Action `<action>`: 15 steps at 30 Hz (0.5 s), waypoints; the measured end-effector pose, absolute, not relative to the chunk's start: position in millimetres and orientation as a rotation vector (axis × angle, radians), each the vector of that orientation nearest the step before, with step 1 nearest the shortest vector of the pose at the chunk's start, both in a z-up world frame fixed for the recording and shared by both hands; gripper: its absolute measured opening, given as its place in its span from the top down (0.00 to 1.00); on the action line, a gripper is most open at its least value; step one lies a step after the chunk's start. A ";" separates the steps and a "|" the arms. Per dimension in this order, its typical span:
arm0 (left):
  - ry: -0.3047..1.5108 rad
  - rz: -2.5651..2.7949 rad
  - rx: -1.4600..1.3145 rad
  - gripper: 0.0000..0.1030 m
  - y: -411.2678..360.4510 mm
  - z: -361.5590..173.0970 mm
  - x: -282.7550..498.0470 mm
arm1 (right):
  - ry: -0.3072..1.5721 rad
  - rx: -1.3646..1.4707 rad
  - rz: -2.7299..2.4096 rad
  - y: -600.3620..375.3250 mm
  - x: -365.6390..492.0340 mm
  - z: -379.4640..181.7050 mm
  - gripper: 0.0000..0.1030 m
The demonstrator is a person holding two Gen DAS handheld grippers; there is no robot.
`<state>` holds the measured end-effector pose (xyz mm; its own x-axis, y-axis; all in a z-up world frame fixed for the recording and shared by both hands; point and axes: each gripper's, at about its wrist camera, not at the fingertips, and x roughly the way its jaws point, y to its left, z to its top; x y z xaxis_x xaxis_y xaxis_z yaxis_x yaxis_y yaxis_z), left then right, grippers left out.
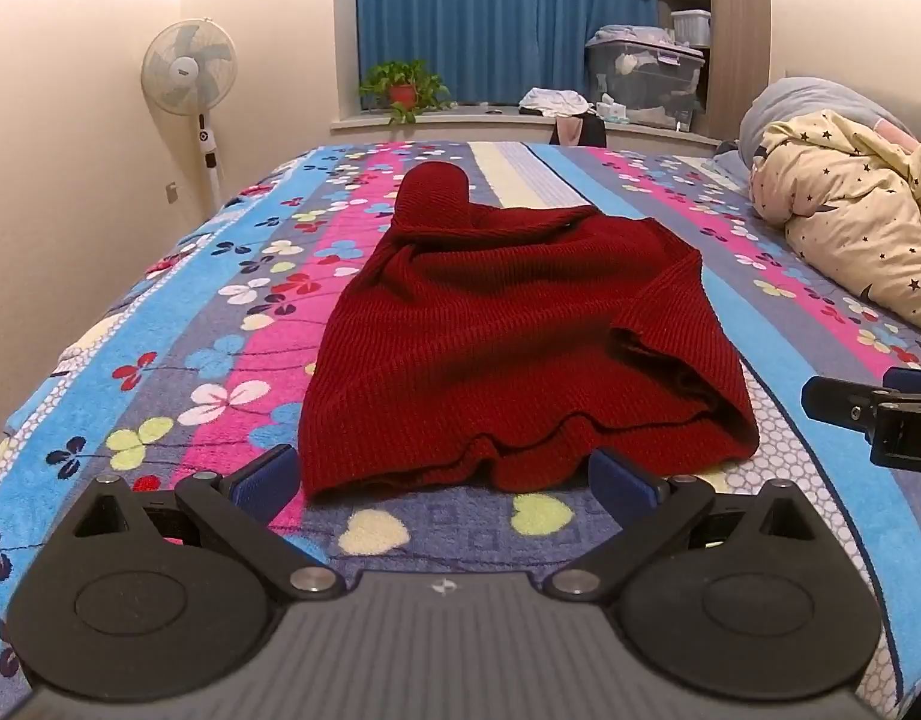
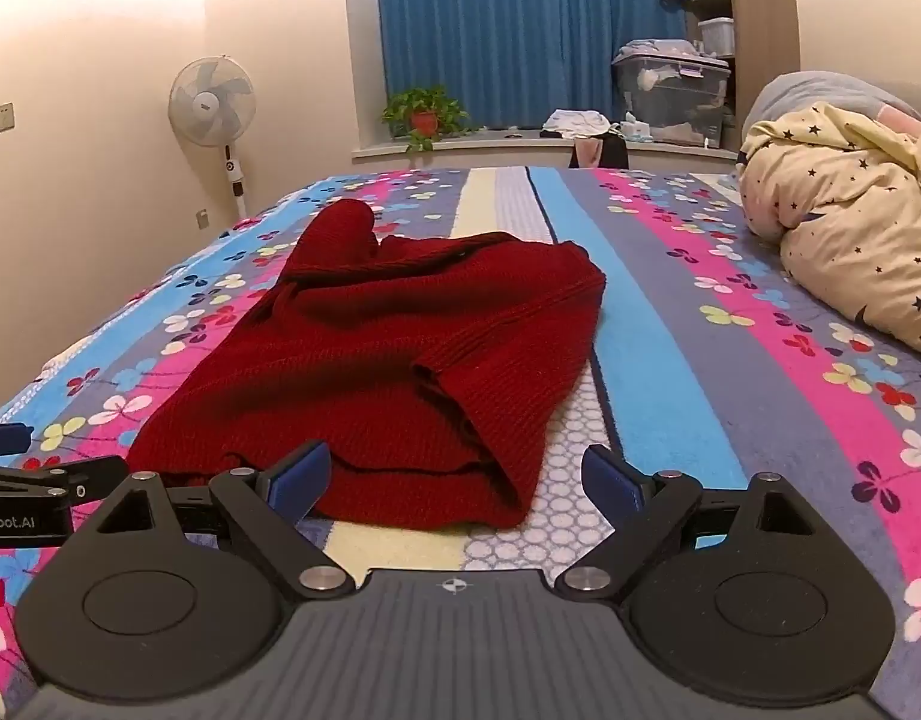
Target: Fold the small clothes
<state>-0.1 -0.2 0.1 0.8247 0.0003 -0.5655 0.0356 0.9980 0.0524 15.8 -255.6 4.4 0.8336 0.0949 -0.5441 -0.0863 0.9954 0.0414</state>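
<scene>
A dark red knit sweater (image 1: 496,354) lies on the striped flowered bedspread (image 1: 178,312), partly folded, with one sleeve laid across its right side and its hem nearest me. My left gripper (image 1: 445,483) is open and empty, its blue-padded fingers just short of the hem, one on each side. The sweater also shows in the right wrist view (image 2: 364,372). My right gripper (image 2: 457,480) is open and empty at the hem's right corner, with its left finger (image 2: 298,480) against the fabric edge. Each gripper shows at the edge of the other's view.
A cream star-print duvet (image 1: 856,210) is bunched at the right of the bed. A standing fan (image 1: 190,78) is by the left wall. A potted plant (image 1: 403,87), clothes and plastic storage boxes (image 1: 646,78) line the window ledge before a blue curtain.
</scene>
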 end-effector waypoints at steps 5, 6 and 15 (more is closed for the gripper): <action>0.599 -0.017 0.063 0.01 -1.6 2.0 -0.2 | 0.580 0.014 0.094 -256.3 20.2 4.6 0.11; 0.599 -0.017 0.064 0.01 -2.0 2.1 -0.2 | 0.580 0.015 0.093 -256.8 21.2 4.9 0.11; 0.590 -0.020 0.054 0.01 -3.5 8.6 -0.9 | 0.579 0.011 0.097 -255.7 13.9 4.6 0.11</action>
<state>-0.9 -3.5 8.6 0.8310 -0.0038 -0.5563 0.0344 0.9984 0.0447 13.9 -255.7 4.6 0.8325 0.0952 -0.5459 -0.0888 0.9953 0.0382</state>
